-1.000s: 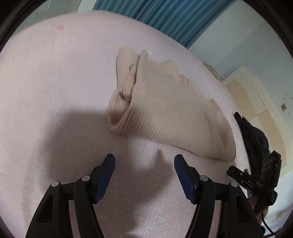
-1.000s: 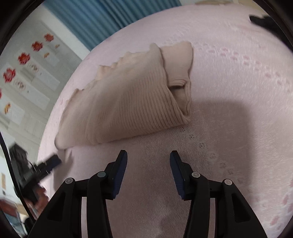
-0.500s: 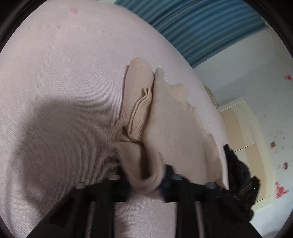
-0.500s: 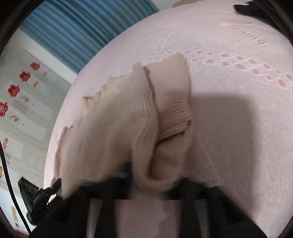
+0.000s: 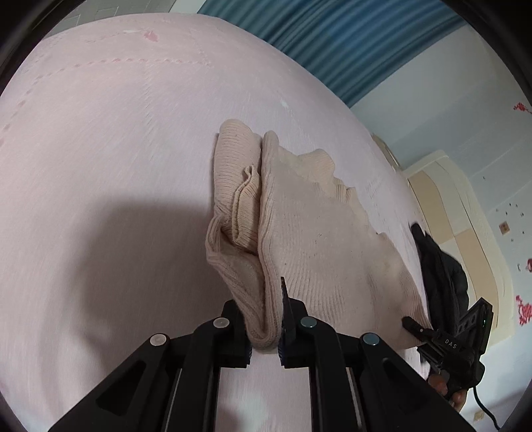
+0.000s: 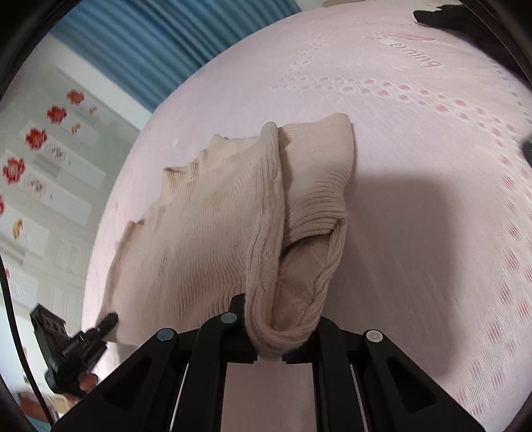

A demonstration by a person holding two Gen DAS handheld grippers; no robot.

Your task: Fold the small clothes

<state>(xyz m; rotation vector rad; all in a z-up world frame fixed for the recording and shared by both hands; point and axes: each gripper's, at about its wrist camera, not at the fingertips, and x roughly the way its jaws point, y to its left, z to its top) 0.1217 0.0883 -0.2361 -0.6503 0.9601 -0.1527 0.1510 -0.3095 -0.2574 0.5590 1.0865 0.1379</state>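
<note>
A beige ribbed knit garment (image 5: 309, 232) lies folded on the pink bedspread (image 5: 99, 149), its near edge raised off the cloth. My left gripper (image 5: 264, 327) is shut on the garment's left near corner, the fabric bunched between the pads. In the right wrist view the same beige garment (image 6: 206, 239) shows, with my right gripper (image 6: 281, 335) shut on its right near corner, a rolled sleeve cuff just above the jaws. Each gripper shows in the other's view: the right gripper (image 5: 412, 324) at the lower right, the left gripper (image 6: 108, 320) at the lower left.
A black garment (image 5: 442, 269) lies on the bed to the right of the beige one; a dark garment (image 6: 442, 16) also lies at the far top right. Blue curtains (image 5: 349, 36) hang beyond the bed. A cream wardrobe (image 5: 465, 212) stands at the right.
Both grippers went from open above the bedspread to shut on the garment's near corners, and the near edge has lifted off the bed.
</note>
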